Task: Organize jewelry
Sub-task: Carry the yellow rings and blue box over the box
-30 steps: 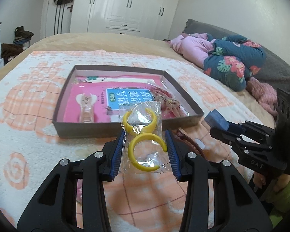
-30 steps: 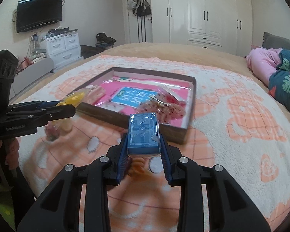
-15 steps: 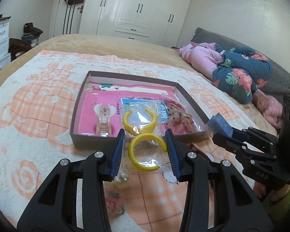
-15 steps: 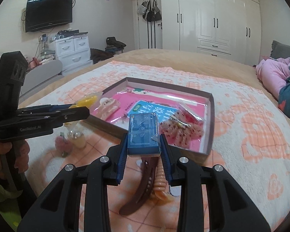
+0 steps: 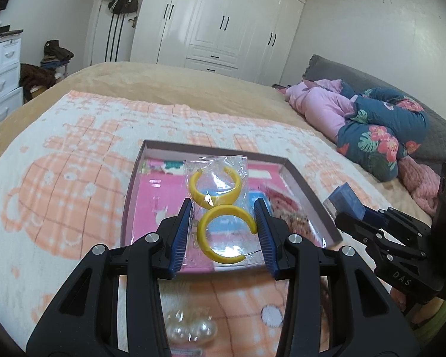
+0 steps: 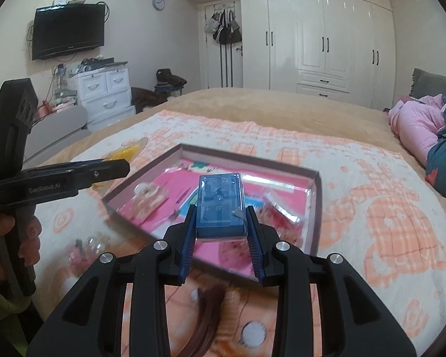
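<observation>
left gripper (image 5: pixel 223 223) clamps earring bag (image 5: pixel 216 208) between pads | right gripper (image 6: pixel 220 221) clamps blue box (image 6: pixel 220 205) | both over tray (image 5: pixel 309 196)

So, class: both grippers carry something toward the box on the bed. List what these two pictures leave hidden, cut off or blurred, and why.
- Left wrist view: the pearl beads are partly hidden behind the left gripper.
- Left wrist view: the bag of yellow hoops covers the middle of the box.
- Right wrist view: the brown clip is blurred and cut by the right gripper.
- Right wrist view: what the blue case holds is unreadable.
</observation>
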`<action>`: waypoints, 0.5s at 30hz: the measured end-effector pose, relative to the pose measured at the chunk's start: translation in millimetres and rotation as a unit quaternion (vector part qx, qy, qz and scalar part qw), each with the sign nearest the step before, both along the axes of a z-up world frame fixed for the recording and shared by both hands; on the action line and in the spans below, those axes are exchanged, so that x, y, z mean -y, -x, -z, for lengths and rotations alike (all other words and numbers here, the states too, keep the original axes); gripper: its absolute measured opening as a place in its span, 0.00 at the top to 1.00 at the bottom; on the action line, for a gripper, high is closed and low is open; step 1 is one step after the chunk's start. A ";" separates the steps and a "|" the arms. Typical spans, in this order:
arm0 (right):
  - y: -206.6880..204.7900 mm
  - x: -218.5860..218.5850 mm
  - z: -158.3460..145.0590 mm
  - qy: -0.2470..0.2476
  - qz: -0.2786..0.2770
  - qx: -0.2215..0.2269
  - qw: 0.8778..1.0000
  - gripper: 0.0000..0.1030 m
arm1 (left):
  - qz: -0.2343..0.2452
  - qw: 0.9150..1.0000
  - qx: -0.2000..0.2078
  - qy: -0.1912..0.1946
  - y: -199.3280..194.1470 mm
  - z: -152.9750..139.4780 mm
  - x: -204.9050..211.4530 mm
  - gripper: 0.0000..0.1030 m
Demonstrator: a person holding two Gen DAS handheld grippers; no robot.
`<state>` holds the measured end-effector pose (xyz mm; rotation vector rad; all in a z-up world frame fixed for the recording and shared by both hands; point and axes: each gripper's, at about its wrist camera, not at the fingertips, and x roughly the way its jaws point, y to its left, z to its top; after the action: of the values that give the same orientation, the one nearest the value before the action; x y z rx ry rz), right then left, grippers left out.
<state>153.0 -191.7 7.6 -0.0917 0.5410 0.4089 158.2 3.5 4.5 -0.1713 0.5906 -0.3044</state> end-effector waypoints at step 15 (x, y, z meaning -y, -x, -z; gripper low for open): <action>-32.9 19.8 0.3 0.010 0.037 0.008 0.999 0.70 | 0.012 1.000 -0.017 -0.010 -35.8 5.9 26.4 0.68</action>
<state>185.9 -211.4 7.3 -0.0934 0.5310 0.3307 194.1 -22.9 -1.4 -0.1496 0.6288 -0.3193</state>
